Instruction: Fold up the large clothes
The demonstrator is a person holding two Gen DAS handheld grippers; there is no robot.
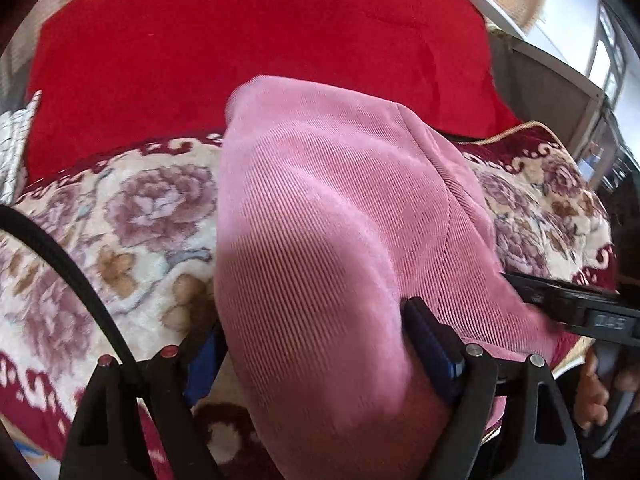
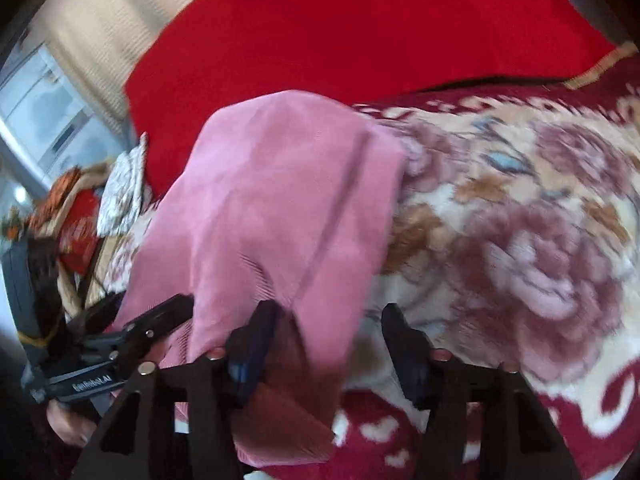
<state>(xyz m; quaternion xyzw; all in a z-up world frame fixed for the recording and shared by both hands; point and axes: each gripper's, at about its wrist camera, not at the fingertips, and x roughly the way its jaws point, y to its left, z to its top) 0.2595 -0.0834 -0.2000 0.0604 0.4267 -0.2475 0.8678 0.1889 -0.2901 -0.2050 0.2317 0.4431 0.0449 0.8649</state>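
1. Nearest the left wrist camera, the left gripper [image 1: 316,344] has black triangular arms with blue-padded fingers [image 1: 434,354] standing wide. A thick fold of the pink ribbed corduroy garment [image 1: 328,240] fills the gap, bulging over both pads; whether they press it I cannot tell.
2. The right gripper [image 2: 328,344], of the same black build, has its jaws partly apart. The garment's edge drapes over its left finger [image 2: 252,344], while the other finger [image 2: 404,348] stands clear above the blanket.
3. The garment [image 2: 272,208] is soft, finely ribbed and seamed, folded into a long rounded bundle that lies across the blanket between the two grippers.
4. Beneath it lies a plush cream blanket with mauve roses and a dark red scrolled border [image 1: 132,216], fuzzy in pile.
5. Behind lies a large plain red cloth [image 1: 248,48], smooth and matte, before beige curtain-like fabric [image 2: 104,36].
6. A hand [image 1: 592,392] grips the right tool's handle at the lower right edge of the left wrist view.
7. A jumble of patterned fabrics [image 2: 80,216] sits at the far left of the right wrist view.
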